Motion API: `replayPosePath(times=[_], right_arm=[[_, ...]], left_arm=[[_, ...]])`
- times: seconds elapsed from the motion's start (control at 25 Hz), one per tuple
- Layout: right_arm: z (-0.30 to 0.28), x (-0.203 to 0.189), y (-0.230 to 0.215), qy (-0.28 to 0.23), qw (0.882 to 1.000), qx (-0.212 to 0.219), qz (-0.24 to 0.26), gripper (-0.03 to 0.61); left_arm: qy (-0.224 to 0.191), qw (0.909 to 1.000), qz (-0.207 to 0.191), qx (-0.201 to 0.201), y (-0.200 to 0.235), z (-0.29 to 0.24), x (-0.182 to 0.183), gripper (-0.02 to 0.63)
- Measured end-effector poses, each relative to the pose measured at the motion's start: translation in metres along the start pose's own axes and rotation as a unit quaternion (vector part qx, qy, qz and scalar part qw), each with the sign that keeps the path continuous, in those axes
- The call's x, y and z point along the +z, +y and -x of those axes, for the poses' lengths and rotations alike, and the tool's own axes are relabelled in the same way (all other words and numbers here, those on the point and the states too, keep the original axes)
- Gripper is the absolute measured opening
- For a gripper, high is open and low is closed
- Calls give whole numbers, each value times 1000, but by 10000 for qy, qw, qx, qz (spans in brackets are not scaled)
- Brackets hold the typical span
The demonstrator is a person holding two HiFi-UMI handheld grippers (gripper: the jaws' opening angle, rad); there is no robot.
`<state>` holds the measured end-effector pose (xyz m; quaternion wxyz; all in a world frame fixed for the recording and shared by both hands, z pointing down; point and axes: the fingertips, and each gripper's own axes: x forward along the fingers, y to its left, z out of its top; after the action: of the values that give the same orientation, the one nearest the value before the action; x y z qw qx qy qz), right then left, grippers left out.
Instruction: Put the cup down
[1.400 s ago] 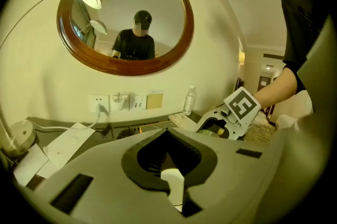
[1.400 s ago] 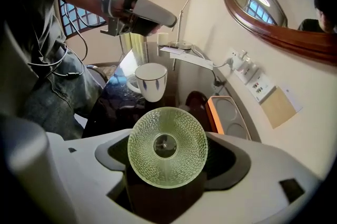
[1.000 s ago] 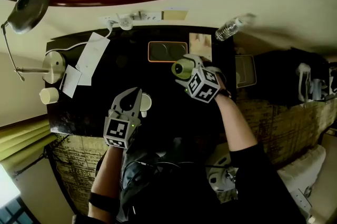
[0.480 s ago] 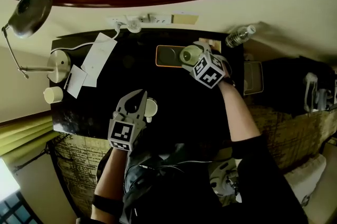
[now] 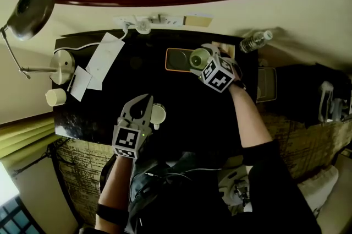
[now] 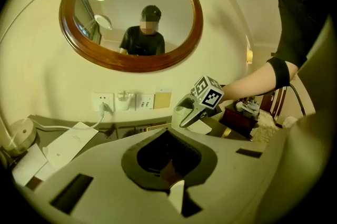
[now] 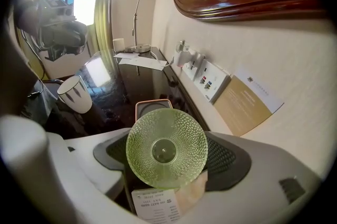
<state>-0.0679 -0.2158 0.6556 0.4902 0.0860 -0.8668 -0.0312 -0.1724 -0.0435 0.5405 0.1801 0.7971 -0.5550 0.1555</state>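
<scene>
Since the green cup (image 5: 198,58) likely lands by the tray (image 5: 176,60), your right gripper (image 7: 168,152) clamps it, jaws just easing wider; your left gripper (image 5: 146,98) waits near, jaws together.

The head view is dim and yellow-tinted, and the glossy black tabletop (image 5: 181,98) swallows detail. In the right gripper view a bright arched window (image 7: 84,9) at upper left blows out and throws glare across that tabletop, while the green dimpled glass cup (image 7: 166,148) is sharp. Both gripper views bend and darken at their edges.
</scene>
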Motion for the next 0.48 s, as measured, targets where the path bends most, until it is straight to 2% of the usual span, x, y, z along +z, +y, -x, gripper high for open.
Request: replayPosePath(times=[0.2, 0.48], right_arm=[[-3, 0, -3, -68, 9998, -153, -58, 446], [4, -1, -2, -111, 9995, -183, -212, 448]], left_arm=[[-9, 10000, 42, 45, 4, 3, -1, -12], [-6, 9999, 71, 105, 11, 9, -1, -12]])
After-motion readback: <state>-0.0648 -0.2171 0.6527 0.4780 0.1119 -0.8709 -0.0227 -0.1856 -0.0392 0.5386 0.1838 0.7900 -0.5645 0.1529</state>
